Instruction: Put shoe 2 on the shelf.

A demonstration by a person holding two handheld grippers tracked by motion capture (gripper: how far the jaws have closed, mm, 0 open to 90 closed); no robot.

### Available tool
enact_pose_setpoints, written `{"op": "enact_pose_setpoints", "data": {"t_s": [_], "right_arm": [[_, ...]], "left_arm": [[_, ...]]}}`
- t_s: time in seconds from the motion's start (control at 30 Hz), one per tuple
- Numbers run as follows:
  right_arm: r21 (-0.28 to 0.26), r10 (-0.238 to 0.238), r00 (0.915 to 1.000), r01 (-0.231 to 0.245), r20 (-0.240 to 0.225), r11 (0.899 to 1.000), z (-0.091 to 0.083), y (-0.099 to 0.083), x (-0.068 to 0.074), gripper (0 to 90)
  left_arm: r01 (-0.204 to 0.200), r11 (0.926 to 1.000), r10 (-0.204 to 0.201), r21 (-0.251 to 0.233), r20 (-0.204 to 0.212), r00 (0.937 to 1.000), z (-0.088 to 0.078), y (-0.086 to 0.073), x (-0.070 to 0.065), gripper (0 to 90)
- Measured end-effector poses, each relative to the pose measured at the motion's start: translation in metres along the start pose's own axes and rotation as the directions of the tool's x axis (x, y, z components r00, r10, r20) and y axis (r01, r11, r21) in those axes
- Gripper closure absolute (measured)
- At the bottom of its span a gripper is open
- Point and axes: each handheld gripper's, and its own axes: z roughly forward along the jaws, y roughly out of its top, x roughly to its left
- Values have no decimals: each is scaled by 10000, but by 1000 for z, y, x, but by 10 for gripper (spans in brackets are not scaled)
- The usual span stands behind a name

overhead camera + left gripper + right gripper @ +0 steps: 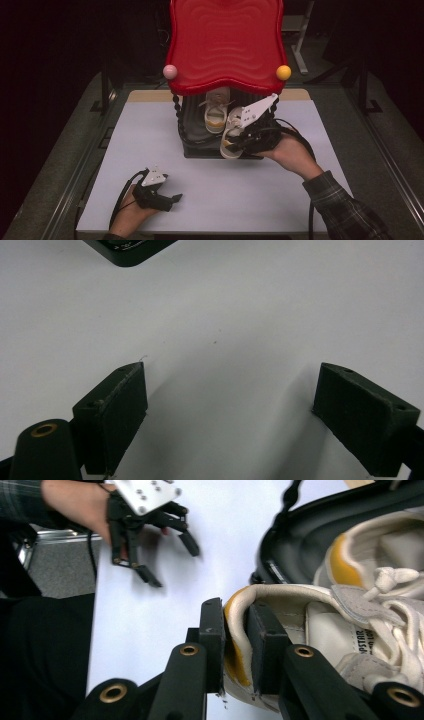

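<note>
Red tray [225, 45] (wavy), pink ball [170, 71], yellow ball [283, 72]

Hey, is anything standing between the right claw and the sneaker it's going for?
No. The right claw is already clamped on the heel collar of the sneaker, one jaw inside and one outside, with nothing between pads and shoe.

Two handheld grippers, matte black bodies. Left gripper [172, 199]: grey three-cornered plate on top, black cable looping off the back. Jaws chunky black blocks with squared rubbery pads [125, 405], small recessed screw holes on the upper faces, brass-ringed pivot bushing lower down. Right gripper [235, 650]: same build, larger pale plate drilled with several holes, thick black cable trailing behind, brass bushings on the linkage arms, flat black pads [212, 640]. Dark plaid sleeve [340, 205] on the right forearm, cuff at the wrist.
</note>
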Motion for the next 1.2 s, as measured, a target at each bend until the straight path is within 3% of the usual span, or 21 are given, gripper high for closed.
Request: {"op": "enact_pose_setpoints", "data": {"t_s": [0.33, 0.5, 0.67, 0.8, 0.87, 0.93, 1.0, 1.1, 1.17, 1.2], "right_arm": [[452, -128, 9999, 125, 54, 9989, 11, -4, -20, 779], [598, -288, 9991, 269, 324, 9978, 11, -1, -29, 780], [611, -128, 9990, 102, 419, 9981, 15, -7, -40, 782], [534, 67, 9986, -95, 529, 9985, 16, -8, -40, 772], [541, 161, 9974, -199, 709, 9983, 19, -8, -38, 703], [462, 199, 9962, -239, 850, 9986, 18, -9, -36, 667], [-5, 374, 9965, -375, 742, 9993, 12, -10, -34, 644], [-525, 548, 9939, -499, 959, 9974, 1, -15, -28, 620], [-1094, 864, 9899, -742, 1122, 9912, -12, -23, -22, 613], [-1094, 864, 9899, -742, 1122, 9912, -12, -23, -22, 613]], "left_arm": [[-9, 10000, 9, 0, 2, 10000, 0, 0, 0, 129], [-6, 10000, 6, -8, 1, 10000, 0, 0, 0, 129], [-13, 10000, 13, -11, -17, 10000, 0, 0, 0, 129], [-16, 10000, 16, -5, -16, 10000, 0, 0, 0, 129], [18, 10000, -18, 15, -22, 10000, 0, 0, 0, 130], [146, 9997, -144, 174, -72, 9999, 0, 3, -1, 140], [231, 9990, -226, 394, -120, 9997, 1, 8, -1, 145], [340, 9994, -340, -9, 237, 9991, 0, 18, -2, 238], [180, 9997, -175, -149, 378, 9991, -2, 29, -3, 385], [155, 9993, -140, -334, 440, 9989, -3, 36, -4, 385]]}}
